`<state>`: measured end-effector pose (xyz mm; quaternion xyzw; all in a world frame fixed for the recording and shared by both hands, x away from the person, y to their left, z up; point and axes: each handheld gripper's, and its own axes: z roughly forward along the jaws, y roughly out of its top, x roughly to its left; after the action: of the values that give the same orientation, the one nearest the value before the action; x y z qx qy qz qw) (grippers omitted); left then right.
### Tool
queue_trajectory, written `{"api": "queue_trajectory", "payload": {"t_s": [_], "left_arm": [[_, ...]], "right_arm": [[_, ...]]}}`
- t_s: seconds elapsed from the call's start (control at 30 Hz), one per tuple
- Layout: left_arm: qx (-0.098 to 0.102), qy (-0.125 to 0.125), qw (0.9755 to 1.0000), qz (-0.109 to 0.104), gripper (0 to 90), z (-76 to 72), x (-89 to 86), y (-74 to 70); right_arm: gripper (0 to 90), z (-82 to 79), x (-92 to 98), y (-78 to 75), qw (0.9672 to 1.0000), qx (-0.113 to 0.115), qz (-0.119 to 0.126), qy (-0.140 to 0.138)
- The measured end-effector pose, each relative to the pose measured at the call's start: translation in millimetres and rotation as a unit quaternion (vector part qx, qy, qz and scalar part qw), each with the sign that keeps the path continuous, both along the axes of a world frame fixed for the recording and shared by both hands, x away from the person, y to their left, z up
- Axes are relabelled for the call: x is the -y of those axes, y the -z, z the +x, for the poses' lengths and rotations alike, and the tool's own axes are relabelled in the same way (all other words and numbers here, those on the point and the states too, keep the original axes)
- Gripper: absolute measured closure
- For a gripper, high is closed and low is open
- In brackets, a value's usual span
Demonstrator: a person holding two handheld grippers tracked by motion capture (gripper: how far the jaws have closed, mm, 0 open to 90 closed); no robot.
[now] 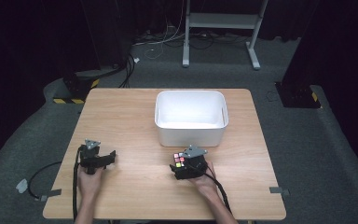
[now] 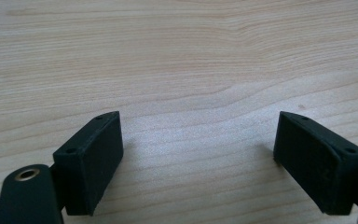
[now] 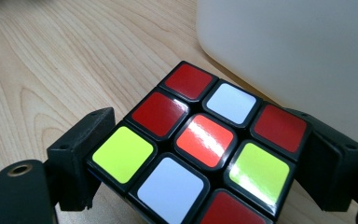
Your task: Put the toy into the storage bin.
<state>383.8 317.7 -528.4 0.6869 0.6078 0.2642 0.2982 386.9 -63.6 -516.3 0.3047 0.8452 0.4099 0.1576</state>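
A Rubik's cube (image 1: 179, 160) lies on the wooden table (image 1: 121, 112), just in front of the white bin (image 1: 191, 133). My right gripper (image 1: 181, 164) holds it from the near side. In the right gripper view the cube (image 3: 206, 140) shows red, white and yellow-green stickers, and both black pads (image 3: 81, 154) press against its sides, so my right gripper (image 3: 200, 161) is shut on it. My left gripper (image 1: 109, 157) rests on the table at the left, held in a hand. Its jaws stand wide apart over bare wood in the left gripper view, so my left gripper (image 2: 198, 158) is open.
The white bin (image 3: 298, 46) rises close behind the cube and looks empty from above. Cables trail from both grippers toward the table's near edge. Beyond the table are grey carpet, a white frame's legs (image 1: 219, 28) and dark stands.
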Motion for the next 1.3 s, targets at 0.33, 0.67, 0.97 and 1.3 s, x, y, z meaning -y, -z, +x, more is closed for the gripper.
{"api": "queue_trajectory", "payload": {"t_s": [0.33, 0.67, 0.97, 1.3], "left_arm": [[0.0, 0.0, 1.0, 0.0, 15.8, 0.0, 0.0, 0.0], [0.0, 0.0, 1.0, 0.0, 15.8, 0.0, -0.1, 0.0], [0.0, 0.0, 1.0, 0.0, 15.8, 0.1, 0.0, 0.0], [0.001, 0.001, 1.0, 0.0, 15.8, 0.1, -0.2, 0.1]], "right_arm": [[14.7, -1.6, -0.3, -0.5, 1.0, 0.005, -0.004, 0.0], [14.8, -3.8, 2.2, -3.9, 0.9999, 0.013, -0.002, 0.008], [14.8, -7.3, 3.6, -8.6, 0.9998, 0.02, -0.003, 0.001], [14.9, -10.6, 9.8, -15.4, 0.9997, 0.021, -0.006, -0.005]]}}
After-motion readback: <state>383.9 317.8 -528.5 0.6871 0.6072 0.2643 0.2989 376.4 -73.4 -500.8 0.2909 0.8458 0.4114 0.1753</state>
